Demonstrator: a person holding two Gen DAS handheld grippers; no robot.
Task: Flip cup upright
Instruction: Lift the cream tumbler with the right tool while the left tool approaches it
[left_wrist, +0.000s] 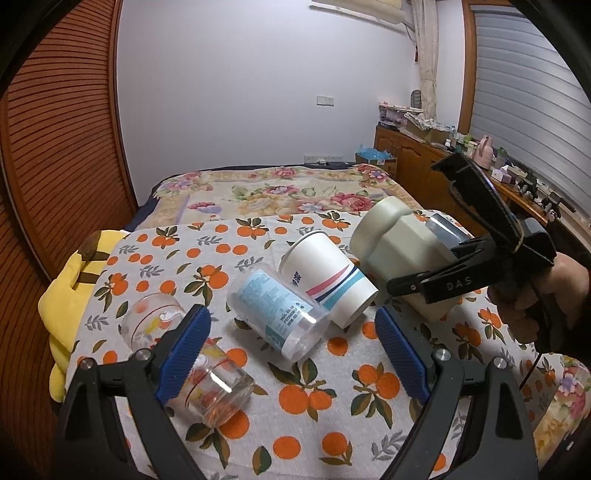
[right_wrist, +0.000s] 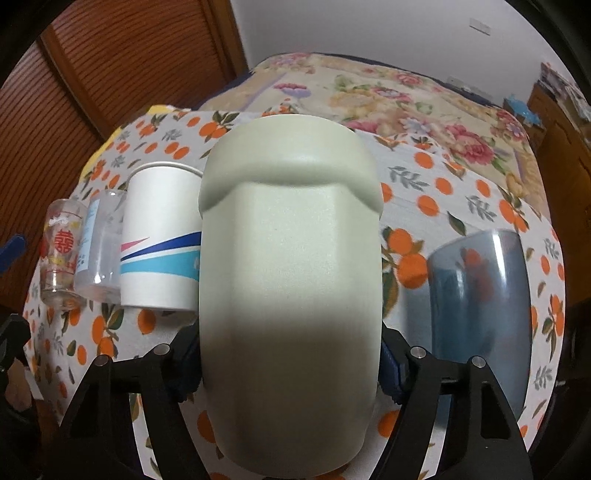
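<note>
Right wrist view: the right hand-held gripper (right_wrist: 291, 365) is clamped on the pale green cup (right_wrist: 291, 258) — lifted, tilted, not upright. The left hand-held gripper (left_wrist: 291, 339) hangs apart, empty; the turn and set-down remain.

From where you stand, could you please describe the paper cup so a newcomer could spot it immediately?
On the table with the orange-print tablecloth, several cups lie in a row. The paper cup lies on its side between the clear plastic cup and the pale green cup held in the right gripper. It alone is opaque white, with pink, navy and teal stripes.

"DAS" on right gripper (left_wrist: 436, 284); red 囍 on small glass (right_wrist: 61, 247).
</note>
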